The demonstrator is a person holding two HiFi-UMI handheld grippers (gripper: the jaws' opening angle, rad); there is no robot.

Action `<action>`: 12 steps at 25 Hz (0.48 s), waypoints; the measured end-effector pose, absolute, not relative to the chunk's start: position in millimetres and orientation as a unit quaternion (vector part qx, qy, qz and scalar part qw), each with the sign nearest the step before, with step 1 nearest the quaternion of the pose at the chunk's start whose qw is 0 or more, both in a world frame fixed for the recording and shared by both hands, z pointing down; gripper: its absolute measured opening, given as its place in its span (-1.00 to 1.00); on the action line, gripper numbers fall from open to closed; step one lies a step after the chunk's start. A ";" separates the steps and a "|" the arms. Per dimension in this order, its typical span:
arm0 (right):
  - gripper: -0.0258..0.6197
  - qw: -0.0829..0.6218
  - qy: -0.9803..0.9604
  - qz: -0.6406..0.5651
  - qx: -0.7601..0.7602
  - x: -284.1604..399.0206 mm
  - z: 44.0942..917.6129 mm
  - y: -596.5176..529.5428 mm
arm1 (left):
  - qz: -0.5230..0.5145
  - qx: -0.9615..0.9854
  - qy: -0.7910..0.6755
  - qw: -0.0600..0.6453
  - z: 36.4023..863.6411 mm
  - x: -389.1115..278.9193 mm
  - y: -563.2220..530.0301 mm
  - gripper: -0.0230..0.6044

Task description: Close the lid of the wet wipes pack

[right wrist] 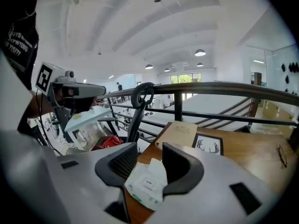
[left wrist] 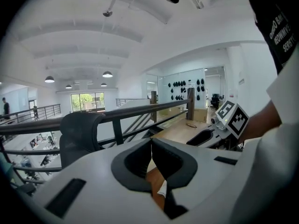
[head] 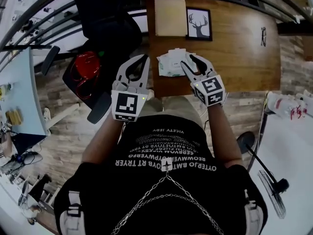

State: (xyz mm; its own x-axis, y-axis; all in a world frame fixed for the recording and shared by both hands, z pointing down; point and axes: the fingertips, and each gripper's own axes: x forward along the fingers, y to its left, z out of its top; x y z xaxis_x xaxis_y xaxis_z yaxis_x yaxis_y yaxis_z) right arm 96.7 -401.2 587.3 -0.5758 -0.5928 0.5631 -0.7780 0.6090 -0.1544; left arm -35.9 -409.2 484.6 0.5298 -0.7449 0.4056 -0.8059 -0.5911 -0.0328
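The wet wipes pack (head: 171, 63) is white with green trim and lies on the wooden table (head: 234, 58) near its front edge. In the right gripper view the pack (right wrist: 147, 183) shows its small label, and a white flap stands up at its far end. My right gripper (head: 187, 58) hangs just above the pack's right side. Its jaws are open, and the pack shows in the gap (right wrist: 149, 148) without touching the pads. My left gripper (head: 145, 58) is off the table's left edge, level with the pack, its jaw tips together (left wrist: 151, 143) with nothing between them.
Behind the pack on the table lie a tan notebook (head: 170, 17) and a framed deer picture (head: 199, 23), with glasses (head: 263, 35) at the right. A black chair (head: 105, 13) and a red object (head: 85, 67) sit left of the table. A metal railing (right wrist: 210, 90) runs behind.
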 end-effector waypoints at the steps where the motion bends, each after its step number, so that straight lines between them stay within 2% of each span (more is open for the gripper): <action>1: -0.43 0.240 -0.866 0.199 0.392 97.5 594.4 -403.7 | 0.194 0.869 -0.447 0.082 488.2 -35.8 -410.6 -0.84; 12: -0.32 0.275 -0.861 0.238 0.356 103.4 670.9 -436.8 | 0.197 0.859 -0.463 0.093 499.8 -24.1 -418.0 -0.84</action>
State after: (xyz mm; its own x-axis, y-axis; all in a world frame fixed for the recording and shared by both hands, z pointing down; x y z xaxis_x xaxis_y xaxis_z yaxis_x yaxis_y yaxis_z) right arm 103.4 -436.8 670.9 -0.5952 -0.4813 0.6435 -0.7434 0.6339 -0.2135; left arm -24.1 -418.0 499.8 0.4941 -0.7589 0.4241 -0.8320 -0.5543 -0.0225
